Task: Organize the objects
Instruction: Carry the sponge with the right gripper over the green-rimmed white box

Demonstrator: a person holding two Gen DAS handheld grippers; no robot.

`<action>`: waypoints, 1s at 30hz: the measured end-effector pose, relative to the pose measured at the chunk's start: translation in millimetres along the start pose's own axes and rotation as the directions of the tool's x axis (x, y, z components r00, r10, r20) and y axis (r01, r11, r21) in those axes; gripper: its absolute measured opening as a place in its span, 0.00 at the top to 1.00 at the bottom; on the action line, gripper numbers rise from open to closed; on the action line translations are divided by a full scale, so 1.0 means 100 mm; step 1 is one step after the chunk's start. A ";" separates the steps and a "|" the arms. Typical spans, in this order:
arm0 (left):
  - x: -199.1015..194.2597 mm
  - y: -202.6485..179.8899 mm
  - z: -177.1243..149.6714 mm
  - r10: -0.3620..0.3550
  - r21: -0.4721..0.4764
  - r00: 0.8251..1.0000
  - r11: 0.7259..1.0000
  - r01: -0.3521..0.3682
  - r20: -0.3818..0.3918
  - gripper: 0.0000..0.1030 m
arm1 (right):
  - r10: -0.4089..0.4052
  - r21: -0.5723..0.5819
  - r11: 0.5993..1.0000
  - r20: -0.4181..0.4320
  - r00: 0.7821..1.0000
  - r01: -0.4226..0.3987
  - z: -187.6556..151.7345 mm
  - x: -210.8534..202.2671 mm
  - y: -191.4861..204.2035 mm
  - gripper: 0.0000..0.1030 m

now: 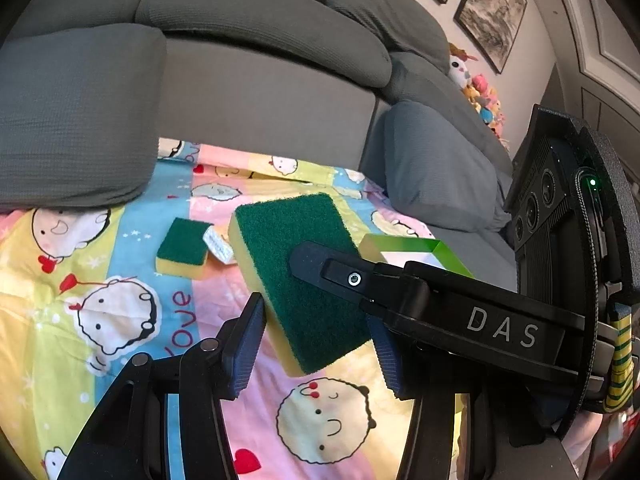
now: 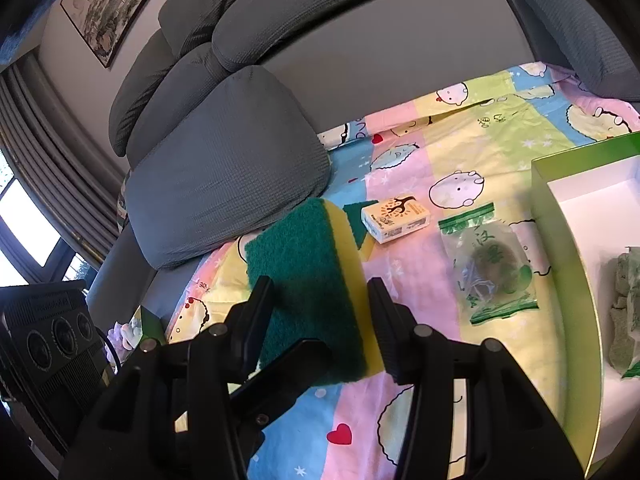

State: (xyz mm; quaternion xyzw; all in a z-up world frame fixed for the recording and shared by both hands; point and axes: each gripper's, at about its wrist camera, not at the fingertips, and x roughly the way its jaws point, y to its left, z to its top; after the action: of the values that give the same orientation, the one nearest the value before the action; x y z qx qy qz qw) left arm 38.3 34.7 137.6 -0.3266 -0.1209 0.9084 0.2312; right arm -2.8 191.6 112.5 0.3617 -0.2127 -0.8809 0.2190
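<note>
A large sponge [image 1: 288,232], green scourer on yellow foam, hangs tilted above the cartoon blanket [image 1: 120,280]. My left gripper [image 1: 314,312] is shut on it across its width, a pad on each long edge. My right gripper [image 2: 320,282] is shut on the same sponge [image 2: 296,248] through its thickness. One of its fingers [image 1: 320,268] lies across the green face, the other is hidden underneath. A smaller sponge [image 1: 184,248] lies on the blanket beside a small printed box [image 2: 396,218].
A green-rimmed white tray box [image 2: 560,280] lies at the right with greenish packets [image 2: 628,312] inside. A green zip bag [image 2: 492,264] lies beside it. Grey sofa cushions [image 2: 224,168] border the blanket at the back and left. Plush toys [image 1: 480,92] sit far back.
</note>
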 end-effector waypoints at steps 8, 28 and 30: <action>0.00 -0.08 0.02 -0.011 0.015 1.000 1.000 0.011 0.014 0.49 | -0.007 -0.006 1.000 0.022 1.000 0.007 0.01 -0.09 -0.01 0.54; -0.05 -0.26 0.04 -0.033 0.046 0.998 0.998 0.031 0.044 0.49 | -0.015 -0.015 1.000 0.067 0.998 0.016 0.03 -0.31 -0.05 0.54; -0.05 -0.26 0.04 -0.035 0.046 0.998 0.998 0.032 0.044 0.49 | -0.016 -0.014 1.000 0.068 0.998 0.018 0.03 -0.32 -0.05 0.54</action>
State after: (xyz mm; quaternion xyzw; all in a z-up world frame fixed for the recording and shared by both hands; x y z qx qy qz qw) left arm 48.4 54.9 152.8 -0.2987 -0.1107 0.9140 0.2511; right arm 14.2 213.3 128.8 0.3317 -0.2103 -0.8961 0.2069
